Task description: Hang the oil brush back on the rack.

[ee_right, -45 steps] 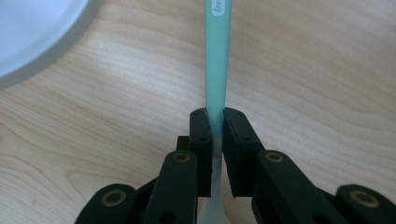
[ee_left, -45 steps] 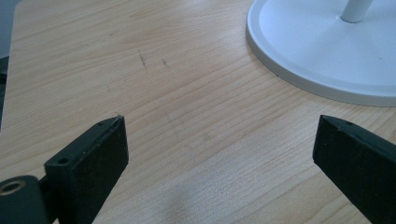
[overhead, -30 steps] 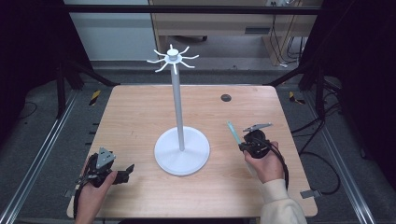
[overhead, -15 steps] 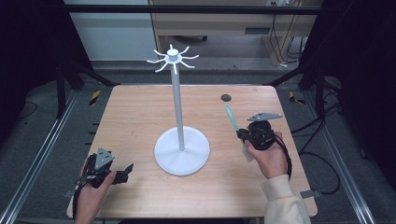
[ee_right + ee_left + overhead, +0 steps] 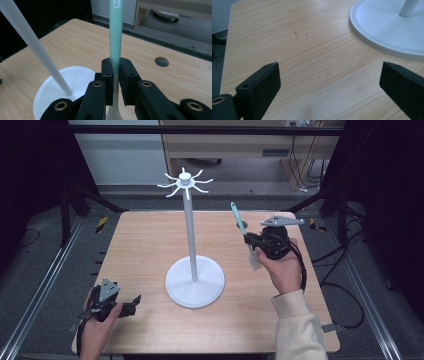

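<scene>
Your right gripper [image 5: 248,240] sits at the right of centre in the high view, lifted off the table [image 5: 150,245], with its jaws pinching a spatula [image 5: 239,220] that has a mint-green handle and a pale translucent blade. In the right gripper view the handle [image 5: 116,32] rises straight up the middle of the frame from between the two black pads [image 5: 107,70], which press on it where green meets white; the blade end hangs below them. In the high view the handle slants toward the upper left, its tip near the white stand [image 5: 194,280] but apart from its pole.

Your left gripper [image 5: 131,301] lies at the lower left of the high view, low over the wood. Its jaws are spread wide with bare tabletop between them, and the stand's round base [image 5: 387,27] fills the upper right of the left gripper view.
</scene>
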`<state>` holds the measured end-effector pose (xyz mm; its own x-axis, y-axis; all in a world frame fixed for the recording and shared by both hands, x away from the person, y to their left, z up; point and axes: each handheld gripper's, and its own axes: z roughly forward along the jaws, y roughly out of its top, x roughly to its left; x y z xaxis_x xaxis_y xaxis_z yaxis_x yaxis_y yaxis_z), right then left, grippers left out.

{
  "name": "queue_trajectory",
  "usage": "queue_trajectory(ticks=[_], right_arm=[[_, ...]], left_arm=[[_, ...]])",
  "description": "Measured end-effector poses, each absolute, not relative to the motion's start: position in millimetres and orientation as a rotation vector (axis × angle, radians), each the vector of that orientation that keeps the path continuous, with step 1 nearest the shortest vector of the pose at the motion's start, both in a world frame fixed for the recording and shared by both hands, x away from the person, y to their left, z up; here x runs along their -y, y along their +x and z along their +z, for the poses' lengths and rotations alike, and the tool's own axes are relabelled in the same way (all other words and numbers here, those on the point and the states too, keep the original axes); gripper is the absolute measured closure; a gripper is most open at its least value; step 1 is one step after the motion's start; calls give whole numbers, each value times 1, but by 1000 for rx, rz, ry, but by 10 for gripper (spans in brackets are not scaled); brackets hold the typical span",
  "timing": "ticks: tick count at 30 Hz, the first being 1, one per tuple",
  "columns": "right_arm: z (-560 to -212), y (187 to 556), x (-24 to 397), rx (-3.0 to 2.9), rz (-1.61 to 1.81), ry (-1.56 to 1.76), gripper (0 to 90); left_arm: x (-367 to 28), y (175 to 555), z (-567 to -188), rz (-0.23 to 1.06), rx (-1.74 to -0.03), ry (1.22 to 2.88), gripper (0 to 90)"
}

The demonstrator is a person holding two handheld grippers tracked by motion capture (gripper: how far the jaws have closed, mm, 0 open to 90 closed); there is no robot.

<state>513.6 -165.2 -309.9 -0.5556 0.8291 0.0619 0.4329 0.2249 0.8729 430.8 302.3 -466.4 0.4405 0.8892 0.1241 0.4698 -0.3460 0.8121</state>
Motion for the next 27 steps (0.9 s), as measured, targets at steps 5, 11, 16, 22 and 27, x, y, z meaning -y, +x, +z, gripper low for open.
queue_trajectory(ticks=[5,11,16,22,27], right_arm=[[-314,511,164,-2083,1285,1153,827],[-314,507,163,-2069,1293,1150,827],[-305,498,161,-2035,1353,1112,827],[-296,490,158,-2012,1421,1068,827],[-286,480,153,-1991,1454,1029,827]], left_arm=[[-303,432,-467,748,-1141,1977,29],[-304,431,-466,747,-1132,1977,29],[-304,432,-466,738,-1134,1975,29],[-304,432,-466,747,-1145,1969,29],[-306,432,-465,746,-1146,1963,29]])
